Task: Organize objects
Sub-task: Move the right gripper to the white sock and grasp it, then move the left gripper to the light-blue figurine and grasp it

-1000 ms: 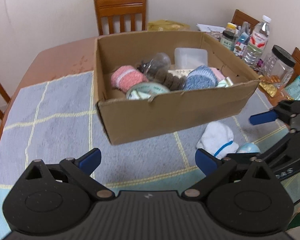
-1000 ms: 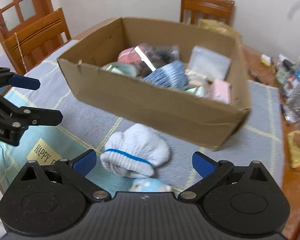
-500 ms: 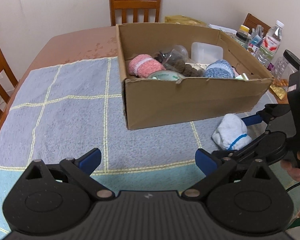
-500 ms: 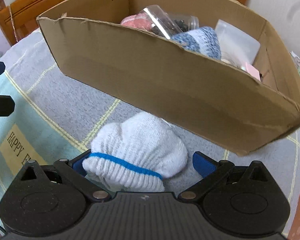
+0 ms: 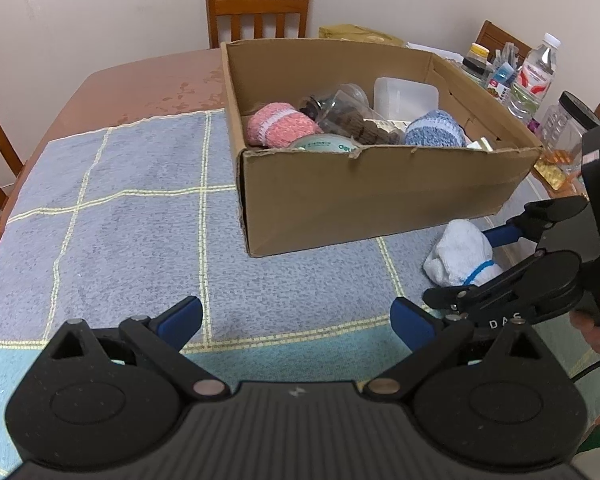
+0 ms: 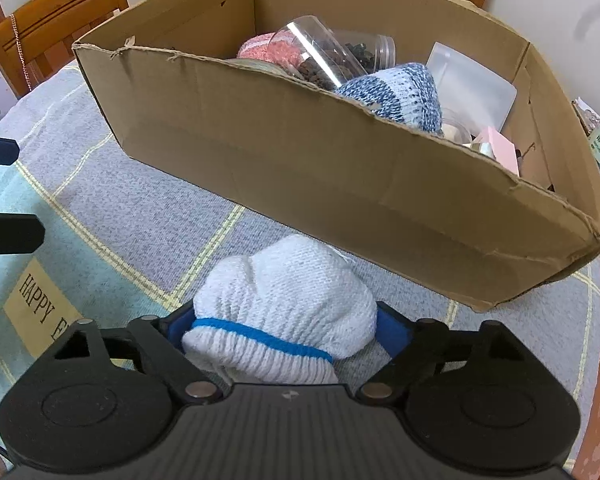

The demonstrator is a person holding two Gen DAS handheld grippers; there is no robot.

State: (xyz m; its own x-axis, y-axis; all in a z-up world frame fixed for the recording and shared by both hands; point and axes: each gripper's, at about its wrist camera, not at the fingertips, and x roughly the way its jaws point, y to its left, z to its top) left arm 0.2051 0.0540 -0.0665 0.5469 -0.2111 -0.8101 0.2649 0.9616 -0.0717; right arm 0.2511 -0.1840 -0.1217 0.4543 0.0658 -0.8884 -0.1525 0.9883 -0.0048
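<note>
A rolled white sock with a blue stripe (image 6: 288, 312) lies on the checked cloth just in front of the cardboard box (image 6: 320, 168). My right gripper (image 6: 286, 332) has its blue pads pressed on both sides of the sock; it also shows in the left wrist view (image 5: 484, 264) with the sock (image 5: 458, 254) between its fingers. My left gripper (image 5: 296, 320) is open and empty over the cloth, left of the sock. The box (image 5: 380, 200) holds a pink sock (image 5: 278, 130), a blue knitted sock (image 5: 434, 134), a clear jar (image 5: 340, 104) and a tape roll (image 5: 324, 144).
A white plastic container (image 5: 406, 96) sits at the back of the box. Bottles and jars (image 5: 532, 80) crowd the table's right edge. Wooden chairs (image 5: 258, 8) stand around the table. A "HAPPY" label (image 6: 40, 312) lies on the teal cloth part.
My right gripper has moved forward over the white sock and closed its pads on it. My left gripper has drawn back and left, away from the box.
</note>
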